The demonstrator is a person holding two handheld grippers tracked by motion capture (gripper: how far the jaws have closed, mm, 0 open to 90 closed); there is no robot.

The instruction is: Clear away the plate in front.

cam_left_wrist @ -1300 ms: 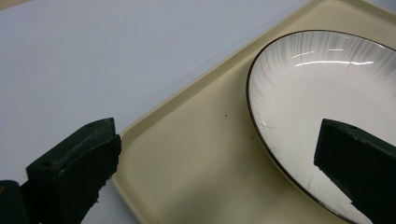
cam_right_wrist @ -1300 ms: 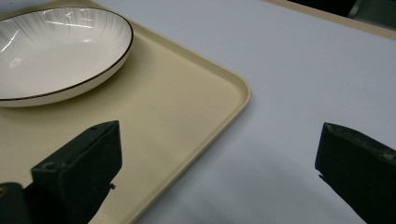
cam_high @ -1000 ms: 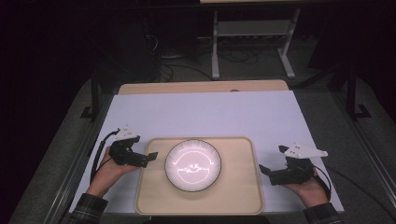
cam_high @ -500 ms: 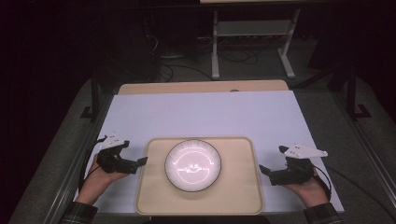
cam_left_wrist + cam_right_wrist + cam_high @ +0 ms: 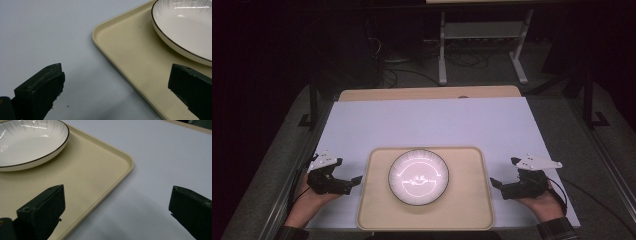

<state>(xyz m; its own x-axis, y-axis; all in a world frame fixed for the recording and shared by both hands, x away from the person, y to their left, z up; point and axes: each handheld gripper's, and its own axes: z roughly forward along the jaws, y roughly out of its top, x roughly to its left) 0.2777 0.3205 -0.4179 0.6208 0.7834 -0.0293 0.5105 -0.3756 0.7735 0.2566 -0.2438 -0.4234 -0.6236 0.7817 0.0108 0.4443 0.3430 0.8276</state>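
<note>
Flanking the tray (image 5: pixel 374 210), my left tool (image 5: pixel 354 181) and right tool (image 5: pixel 495 183) both gape, equally near; its long axis runs between them.

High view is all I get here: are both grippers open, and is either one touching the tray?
Observer: The left gripper is wide open; its jaws straddle the tray's left edge without touching it.
Operator: And the right one?
Observer: The right gripper is open too, straddling the opposite tray edge, clear of it.
Operator: Anything in the dish?
Observer: The white dish looks empty, with a thin dark rim line.
</note>
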